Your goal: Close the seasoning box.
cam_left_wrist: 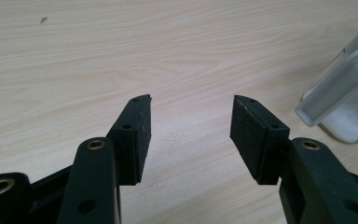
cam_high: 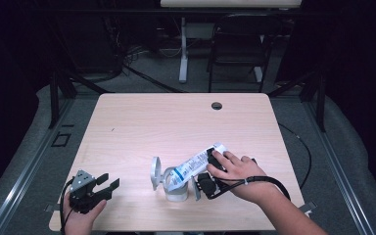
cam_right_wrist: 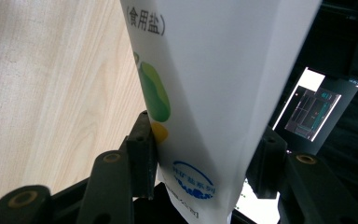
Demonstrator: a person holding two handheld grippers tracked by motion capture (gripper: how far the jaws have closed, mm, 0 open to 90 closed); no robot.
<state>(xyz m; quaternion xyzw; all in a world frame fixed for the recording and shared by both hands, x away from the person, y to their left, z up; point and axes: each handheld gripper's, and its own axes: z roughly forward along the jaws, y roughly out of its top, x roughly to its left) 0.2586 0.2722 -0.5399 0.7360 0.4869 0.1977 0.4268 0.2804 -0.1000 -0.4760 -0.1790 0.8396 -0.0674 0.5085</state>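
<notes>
Left gripper (cam_high: pixel 106 185) sits at the near left corner of the surface (cam_high: pixel 142 122) with its fingers (cam_left_wrist: pixel 135 135) spread open, nothing between them, pointing toward a clear lidded jar (cam_high: pixel 175 185) that stands close to the near edge, about midway along it. Right gripper (cam_high: pixel 214 164), near the near right part of the surface, has its fingers (cam_right_wrist: pixel 142 154) clamped on either side of a white salt bag (cam_high: pixel 196 164) printed in blue and green. Bag is tilted with its lower end at the jar's open mouth, the jar's lid (cam_high: pixel 155 172) swung up on the left side.
</notes>
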